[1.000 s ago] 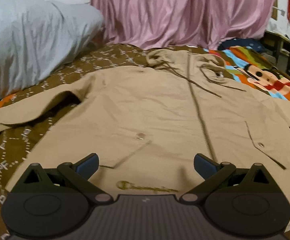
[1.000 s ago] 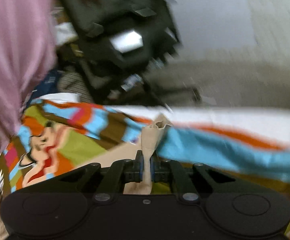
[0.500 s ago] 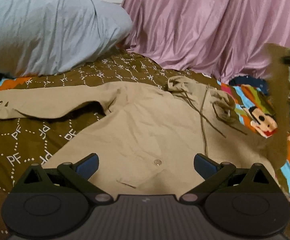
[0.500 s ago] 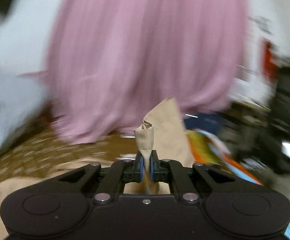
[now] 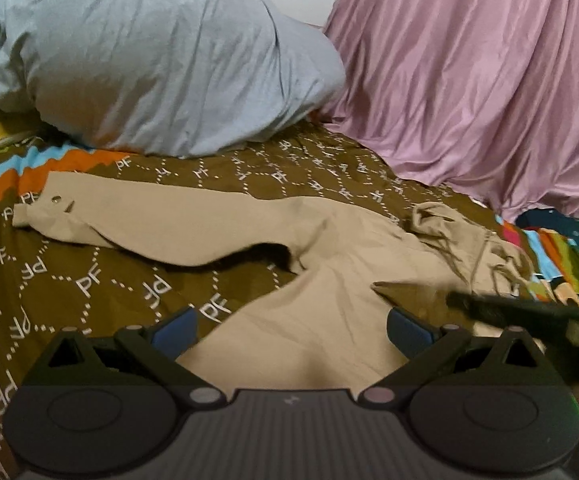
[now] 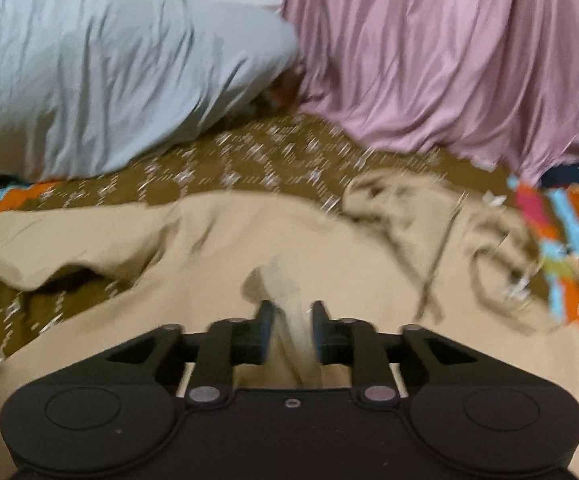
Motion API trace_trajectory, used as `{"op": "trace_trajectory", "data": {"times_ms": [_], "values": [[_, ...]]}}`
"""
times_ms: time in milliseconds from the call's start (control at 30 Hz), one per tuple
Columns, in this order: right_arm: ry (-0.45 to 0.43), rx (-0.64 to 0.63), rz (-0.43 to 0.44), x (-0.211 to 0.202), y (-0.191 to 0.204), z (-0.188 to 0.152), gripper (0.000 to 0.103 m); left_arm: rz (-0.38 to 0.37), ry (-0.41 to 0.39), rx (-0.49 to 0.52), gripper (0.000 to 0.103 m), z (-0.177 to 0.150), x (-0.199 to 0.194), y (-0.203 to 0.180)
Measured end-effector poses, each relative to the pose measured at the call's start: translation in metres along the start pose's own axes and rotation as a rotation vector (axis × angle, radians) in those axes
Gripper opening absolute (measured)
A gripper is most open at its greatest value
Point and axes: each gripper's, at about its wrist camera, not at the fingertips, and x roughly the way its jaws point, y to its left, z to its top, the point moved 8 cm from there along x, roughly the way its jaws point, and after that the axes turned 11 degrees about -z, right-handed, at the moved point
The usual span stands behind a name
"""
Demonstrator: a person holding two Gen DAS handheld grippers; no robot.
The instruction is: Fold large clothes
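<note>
Your bed (image 5: 89,288) wears a brown patterned cover, and on it the tan jacket (image 5: 329,312) lies spread, one sleeve (image 5: 161,220) stretched out to the left, hood (image 5: 441,224) bunched at the far end; your left tool (image 5: 289,328) hangs over its body, spread wide and empty; your right tool (image 6: 289,320) sits narrowly parted around a blurred fold of sleeve fabric; behind, a grey-blue pillow (image 5: 149,60) and pink curtain (image 5: 489,80)

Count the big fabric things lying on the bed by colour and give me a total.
Tan: 1, the jacket
Pale blue: 1, the bundle
Pink: 1, the drape
Brown patterned: 1, the bedspread
Total: 4
</note>
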Motion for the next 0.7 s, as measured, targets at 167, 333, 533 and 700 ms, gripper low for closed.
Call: {"op": "trace_trajectory", "data": {"times_ms": [167, 333, 533, 700], "values": [[0.007, 0.055, 0.070, -0.028, -0.033, -0.025, 0.073, -0.098, -0.025, 0.014, 0.102, -0.008, 0.018, -0.010], [-0.025, 0.068, -0.085, -0.033, -0.120, -0.039, 0.086, -0.142, 0.036, 0.103, 0.102, -0.035, 0.046, -0.033], [0.037, 0.163, -0.343, 0.013, -0.221, -0.089, 0.086, -0.034, 0.125, 0.189, 0.103, -0.059, 0.085, -0.041], [0.139, 0.171, -0.394, 0.046, -0.240, -0.140, 0.091, -0.017, 0.159, 0.188, 0.102, -0.069, 0.091, -0.035]]}}
